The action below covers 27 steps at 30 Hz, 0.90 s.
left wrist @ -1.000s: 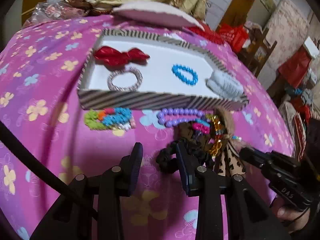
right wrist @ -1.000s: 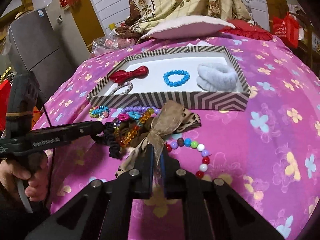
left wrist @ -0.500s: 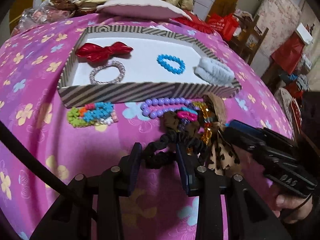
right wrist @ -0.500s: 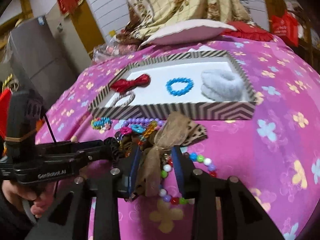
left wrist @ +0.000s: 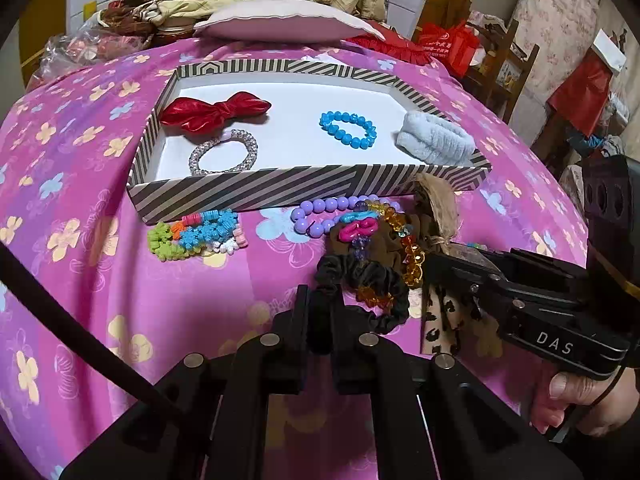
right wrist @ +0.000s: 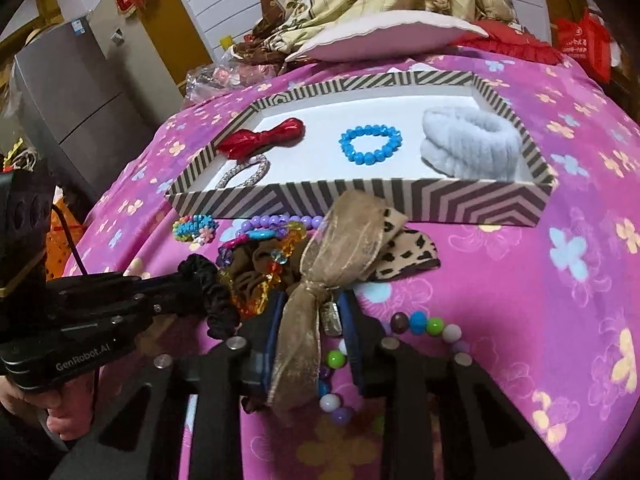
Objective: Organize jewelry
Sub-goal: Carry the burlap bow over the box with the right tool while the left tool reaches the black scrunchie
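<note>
My left gripper (left wrist: pixel 320 308) is shut on the near end of a black scrunchie (left wrist: pixel 372 280) lying on the pink flowered cloth. In the right wrist view the left gripper (right wrist: pixel 192 284) reaches in from the left onto that black scrunchie (right wrist: pixel 216 292). The jaws of my right gripper (right wrist: pixel 310 320) are closing, and their pads touch the knot of a tan ribbon bow (right wrist: pixel 340 248). Behind both stands the striped tray (left wrist: pixel 280 196) holding a red bow (left wrist: pixel 216 112), a silver bracelet (left wrist: pixel 224 152), a blue bead bracelet (left wrist: pixel 348 130) and a white fluffy band (left wrist: pixel 436 142).
In front of the tray lie a flower-bead bracelet (left wrist: pixel 192 234), purple beads (left wrist: pixel 320 208), amber beads (left wrist: pixel 412 248) and a brown scrunchie (right wrist: pixel 248 276). A multicoloured bead bracelet (right wrist: pixel 424 326) lies under my right gripper. A pillow (left wrist: pixel 280 24) sits behind the tray.
My left gripper has gone from open to shut on the black scrunchie. My right gripper opened, moved forward over the tan bow's knot, and is narrowing on it.
</note>
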{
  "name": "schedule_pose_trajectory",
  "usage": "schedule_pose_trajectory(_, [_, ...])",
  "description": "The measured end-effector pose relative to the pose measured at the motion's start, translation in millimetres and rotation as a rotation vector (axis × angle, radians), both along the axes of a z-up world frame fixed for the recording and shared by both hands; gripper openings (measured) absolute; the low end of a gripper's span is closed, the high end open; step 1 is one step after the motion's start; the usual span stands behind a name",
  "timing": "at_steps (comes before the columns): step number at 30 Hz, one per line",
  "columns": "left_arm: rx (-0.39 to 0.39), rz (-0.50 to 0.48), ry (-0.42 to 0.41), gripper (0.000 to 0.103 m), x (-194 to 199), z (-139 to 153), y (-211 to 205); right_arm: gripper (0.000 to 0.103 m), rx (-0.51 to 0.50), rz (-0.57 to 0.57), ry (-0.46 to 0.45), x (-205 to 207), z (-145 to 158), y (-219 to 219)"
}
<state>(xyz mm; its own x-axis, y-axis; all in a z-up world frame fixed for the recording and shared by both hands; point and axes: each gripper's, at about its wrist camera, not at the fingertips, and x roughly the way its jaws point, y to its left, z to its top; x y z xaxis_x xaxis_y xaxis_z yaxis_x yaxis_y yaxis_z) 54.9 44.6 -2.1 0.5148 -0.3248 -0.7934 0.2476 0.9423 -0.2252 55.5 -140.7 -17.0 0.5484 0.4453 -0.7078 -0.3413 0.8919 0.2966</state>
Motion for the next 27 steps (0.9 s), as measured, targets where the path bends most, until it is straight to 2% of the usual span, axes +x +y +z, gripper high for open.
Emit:
schedule_pose_trajectory(6, [0.007,-0.005,0.011,0.0,1.2,-1.9,-2.0,0.021,-0.056,0.019,-0.092,-16.1,19.6,1.9])
schedule_pose_trajectory(10, [0.001,-0.007,0.011,0.0,0.7,-1.0,-1.9,0.021,-0.094,0.044,-0.198,-33.6,40.2,1.4])
schedule_pose_trajectory(14, [-0.001,-0.006,0.013,0.0,1.0,-1.0,-1.7,0.021,-0.104,0.051,-0.207,-35.8,43.1,-1.6])
schedule_pose_trajectory(16, [-0.002,-0.002,0.014,0.0,1.4,-1.0,-1.0,0.021,0.007,0.05,-0.232,-40.8,54.2,-14.8])
schedule_pose_trajectory(18, [-0.004,0.001,0.013,0.0,1.1,-0.7,0.3,0.021,0.042,0.039,-0.291,-46.0,65.2,-24.1])
schedule_pose_trajectory(19, [-0.004,0.002,0.013,0.0,1.3,-0.6,0.3,0.021,0.05,0.033,-0.282,-43.8,65.1,-28.1])
schedule_pose_trajectory(20, [-0.006,0.003,0.014,0.0,1.7,-0.7,0.7,0.021,0.07,0.02,-0.254,-39.7,62.5,-32.8])
schedule_pose_trajectory(23, [-0.014,0.008,0.013,0.0,2.0,-0.1,1.9,0.021,0.27,-0.037,-0.164,-30.2,56.0,-63.4])
schedule_pose_trajectory(27, [-0.024,0.006,-0.003,0.0,0.8,4.6,1.9,0.021,0.426,-0.09,-0.077,-20.5,43.2,-88.7])
